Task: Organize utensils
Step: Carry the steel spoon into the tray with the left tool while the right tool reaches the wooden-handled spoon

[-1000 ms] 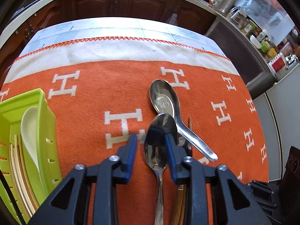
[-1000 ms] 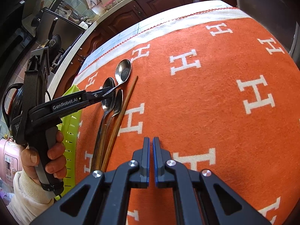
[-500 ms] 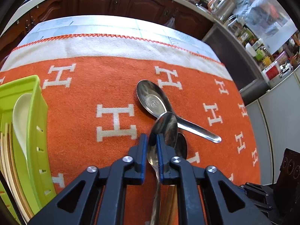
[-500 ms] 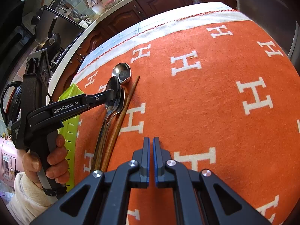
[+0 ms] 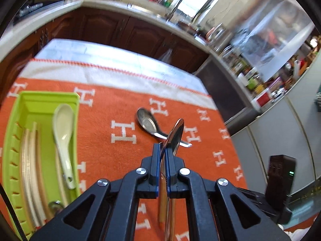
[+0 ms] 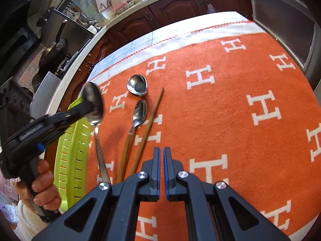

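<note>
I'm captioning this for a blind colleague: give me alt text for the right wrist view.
The left gripper, in a person's hand, holds a metal spoon by its bowl above an orange cloth, beside a green tray. Two more spoons and a chopstick lie on the cloth; the right gripper is shut and empty.

Cloth (image 6: 230, 104): orange field with a repeating white H motif, a white border band, and orange zigzag stitching along that band. Tray (image 5: 43, 102): lime green. Ceramic spoon (image 5: 63, 130) in the tray: cream. Held spoon (image 6: 93, 102): silver metal, as are the soup spoon (image 6: 138, 85) and the wooden-handled spoon (image 6: 139, 113). Chopstick (image 6: 149, 128): brown. Gripper bodies: black, with blue pads (image 6: 158, 170). Cabinets (image 6: 174, 10): dark brown.
</note>
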Tool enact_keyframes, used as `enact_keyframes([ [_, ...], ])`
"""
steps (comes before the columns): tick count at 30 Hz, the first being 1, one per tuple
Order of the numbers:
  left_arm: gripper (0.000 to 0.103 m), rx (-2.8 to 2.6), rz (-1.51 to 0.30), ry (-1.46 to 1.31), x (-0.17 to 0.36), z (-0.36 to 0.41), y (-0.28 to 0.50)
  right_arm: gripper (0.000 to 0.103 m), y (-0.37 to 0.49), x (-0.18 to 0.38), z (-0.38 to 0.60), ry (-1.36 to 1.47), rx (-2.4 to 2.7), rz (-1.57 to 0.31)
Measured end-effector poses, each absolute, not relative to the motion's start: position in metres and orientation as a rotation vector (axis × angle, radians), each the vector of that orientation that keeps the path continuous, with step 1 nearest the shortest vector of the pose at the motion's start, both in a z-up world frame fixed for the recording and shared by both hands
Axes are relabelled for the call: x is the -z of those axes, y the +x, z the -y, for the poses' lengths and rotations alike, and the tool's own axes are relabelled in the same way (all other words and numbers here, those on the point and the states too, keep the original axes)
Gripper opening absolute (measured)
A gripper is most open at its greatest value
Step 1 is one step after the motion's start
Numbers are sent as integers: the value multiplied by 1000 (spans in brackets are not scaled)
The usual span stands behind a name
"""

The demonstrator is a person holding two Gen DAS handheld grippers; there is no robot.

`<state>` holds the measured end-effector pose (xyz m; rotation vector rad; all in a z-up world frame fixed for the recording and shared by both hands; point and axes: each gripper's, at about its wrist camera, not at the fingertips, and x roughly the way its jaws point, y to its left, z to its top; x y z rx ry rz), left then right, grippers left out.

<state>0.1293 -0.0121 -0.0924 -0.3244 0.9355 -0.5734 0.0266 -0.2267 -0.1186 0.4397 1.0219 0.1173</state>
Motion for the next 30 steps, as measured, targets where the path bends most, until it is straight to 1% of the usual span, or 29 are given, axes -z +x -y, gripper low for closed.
enact_keyframes([
  [6,2,563,-831,-376,53,-27,95,3,18,104,216,411,-127,-1002],
  [12,2,496,-723,-422,11,-86,54,3,14,95,196,376,-158,-1004],
  [18,2,356,-686,-358,-22,-133,25,3,15,93,179,350,-179,-1012],
  [22,3,269,-741,-295,-13,-149,30,3,18,95,173,337,-183,-1025],
  [27,3,251,-854,-243,30,-133,57,3,23,100,171,328,-174,-1041],
  [30,2,260,-913,-258,57,-123,77,3,25,102,174,324,-160,-1045],
])
